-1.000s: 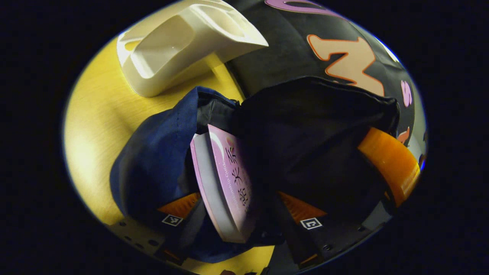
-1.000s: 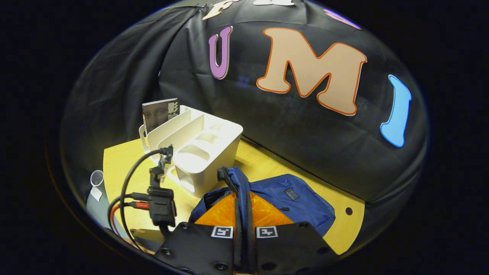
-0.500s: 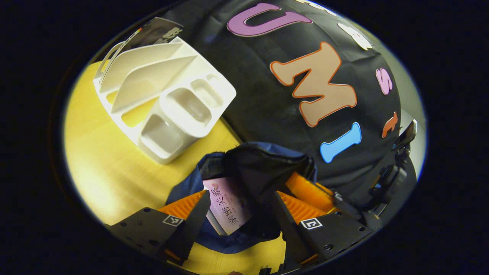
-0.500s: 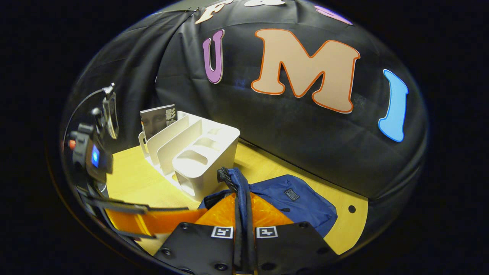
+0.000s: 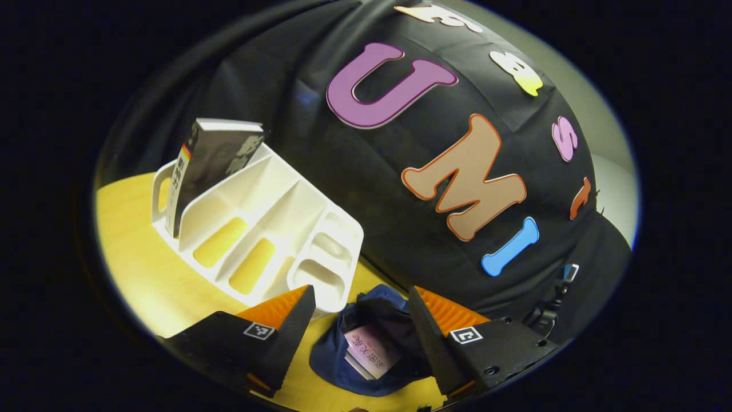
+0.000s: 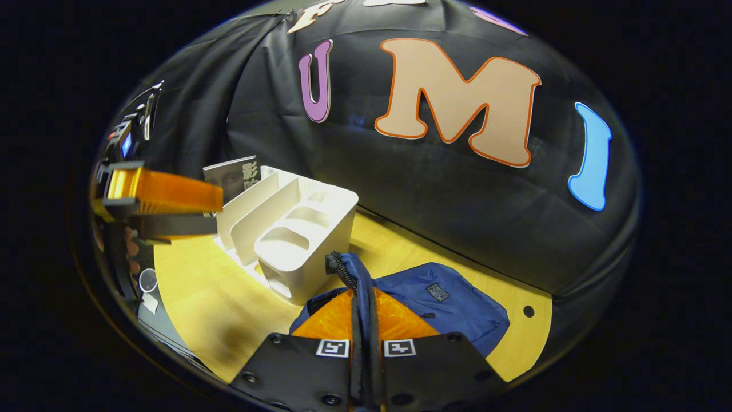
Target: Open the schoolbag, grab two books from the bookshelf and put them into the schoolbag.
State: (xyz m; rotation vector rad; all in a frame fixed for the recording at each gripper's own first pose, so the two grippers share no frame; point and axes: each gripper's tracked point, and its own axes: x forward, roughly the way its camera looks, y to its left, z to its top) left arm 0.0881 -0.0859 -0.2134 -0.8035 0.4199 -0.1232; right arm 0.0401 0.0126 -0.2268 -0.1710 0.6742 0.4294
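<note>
Left gripper (image 5: 360,303) risen clear, fingers spread, empty; right gripper (image 6: 366,320) pinches schoolbag (image 6: 452,303) rim; pink book (image 5: 372,355) upright inside.

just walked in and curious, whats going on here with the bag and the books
A person is packing a blue schoolbag with two handheld grippers. The right gripper pinches the bag's opening edge. A pink book sits inside the bag. The left gripper hangs open above it, and a dark book stands in the white bookshelf.

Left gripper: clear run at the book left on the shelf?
Probably yes. The left gripper is open and holds nothing, and the book stands upright in the shelf's end slot, top exposed, nothing between.
</note>
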